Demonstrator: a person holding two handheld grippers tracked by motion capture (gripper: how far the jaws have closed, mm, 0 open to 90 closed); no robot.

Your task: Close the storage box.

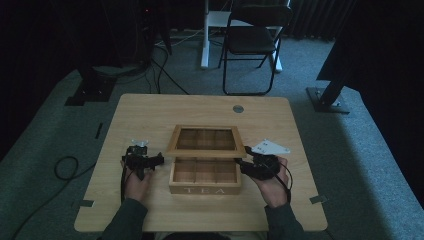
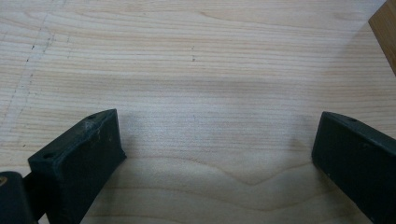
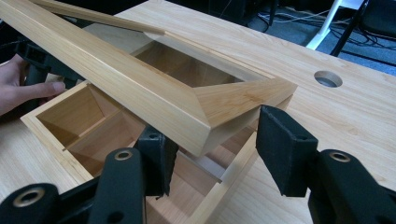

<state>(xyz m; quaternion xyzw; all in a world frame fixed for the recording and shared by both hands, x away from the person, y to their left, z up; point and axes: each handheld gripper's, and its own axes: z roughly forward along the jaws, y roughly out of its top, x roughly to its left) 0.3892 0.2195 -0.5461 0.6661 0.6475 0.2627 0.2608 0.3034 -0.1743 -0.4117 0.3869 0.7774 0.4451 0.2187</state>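
The tea box (image 1: 205, 177) stands in the lower middle of the high view, on the wooden counter (image 1: 150, 110), with the word TEA on its front wall. Its lid (image 1: 206, 141) is a wooden frame with a window, and it is lifted and tilted back, so the compartments inside are seen. In the right gripper view the lid (image 3: 140, 88) crosses the frame from the upper left to the centre, and its near corner lies between the jaws of the right tool (image 3: 212, 149). The jaws are half open around this corner; whether the pads press on the wood I cannot tell. The right tool (image 1: 243, 165) is at the right side of the box in the high view. The left tool (image 1: 159, 160) is just beside the left wall of the box, and in the left gripper view its jaws (image 2: 215, 154) stand wide apart over bare counter (image 2: 196, 60), holding nothing.
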